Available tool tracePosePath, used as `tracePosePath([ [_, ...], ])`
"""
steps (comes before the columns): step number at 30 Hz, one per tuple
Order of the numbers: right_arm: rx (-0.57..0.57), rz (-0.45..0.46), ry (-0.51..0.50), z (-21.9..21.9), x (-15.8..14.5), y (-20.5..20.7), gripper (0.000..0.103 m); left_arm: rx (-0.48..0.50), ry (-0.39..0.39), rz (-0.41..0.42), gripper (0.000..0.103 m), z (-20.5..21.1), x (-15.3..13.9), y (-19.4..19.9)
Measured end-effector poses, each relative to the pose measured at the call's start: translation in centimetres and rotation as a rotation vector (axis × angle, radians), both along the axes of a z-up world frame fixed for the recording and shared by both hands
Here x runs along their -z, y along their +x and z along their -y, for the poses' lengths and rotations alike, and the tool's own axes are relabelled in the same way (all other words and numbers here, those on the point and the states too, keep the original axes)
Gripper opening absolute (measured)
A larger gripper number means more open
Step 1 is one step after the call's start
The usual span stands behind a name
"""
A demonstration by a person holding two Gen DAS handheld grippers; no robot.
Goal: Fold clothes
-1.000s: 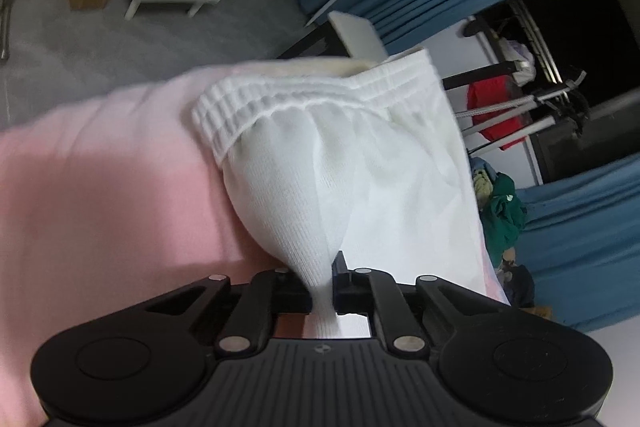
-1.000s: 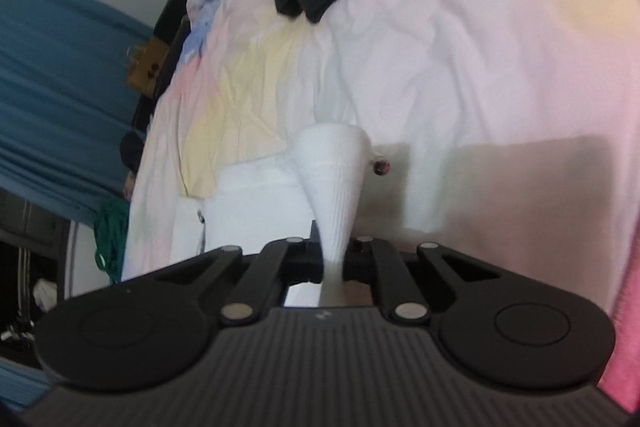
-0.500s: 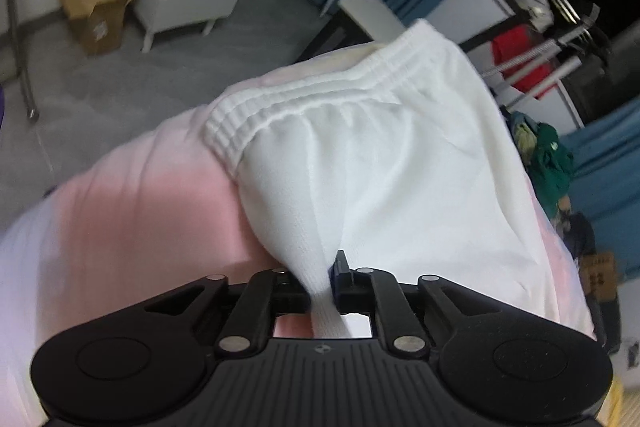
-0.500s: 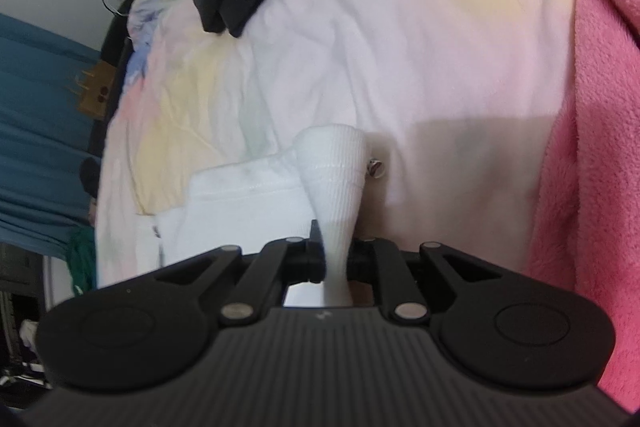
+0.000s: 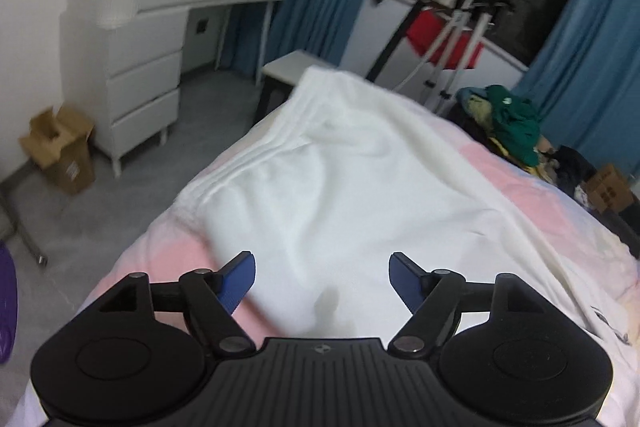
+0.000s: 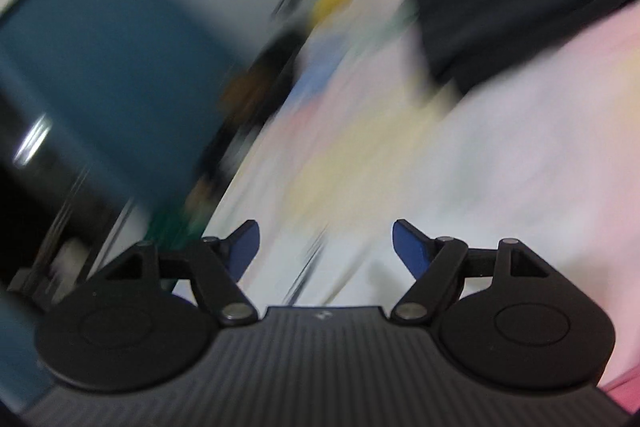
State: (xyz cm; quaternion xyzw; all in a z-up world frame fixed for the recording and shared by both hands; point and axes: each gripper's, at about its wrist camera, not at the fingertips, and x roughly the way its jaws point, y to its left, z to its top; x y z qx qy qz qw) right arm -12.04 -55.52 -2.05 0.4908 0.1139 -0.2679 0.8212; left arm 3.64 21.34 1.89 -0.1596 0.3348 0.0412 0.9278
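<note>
White knit shorts (image 5: 340, 195) lie flat on the pastel bed sheet (image 5: 532, 187), near the bed's foot. Both grippers have just been opening: left gripper (image 5: 322, 281) and right gripper (image 6: 326, 247) stand spread, nothing between them. Soft, light and limp, the cloth looks best pinched at the ribbed waistband or a hem corner.

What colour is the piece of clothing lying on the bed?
White. The garment shows best in the left wrist view, spread on the pink bedsheet.

Dim indoor light, fisheye bending, right view heavily motion-blurred
</note>
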Motion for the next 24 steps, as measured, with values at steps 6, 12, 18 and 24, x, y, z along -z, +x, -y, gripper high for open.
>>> tracePosePath([
  [6,-0.321,-0.023,0.461,0.1,7.6,10.2,0.076,0.108,-0.018,0.054,0.079,8.3,-0.3,3.6],
  [12,-0.402,-0.080,0.543,0.0,10.3,12.9,0.074,0.206,-0.137,0.000,0.079,15.1,5.3,8.6],
  [18,-0.342,-0.010,0.580,0.1,11.6,14.8,0.074,0.244,-0.017,-0.041,0.079,16.9,10.1,10.8],
  [24,-0.183,-0.011,0.405,3.2,10.3,13.5,0.054,0.237,-0.021,-0.037,0.080,16.5,11.1,10.9],
])
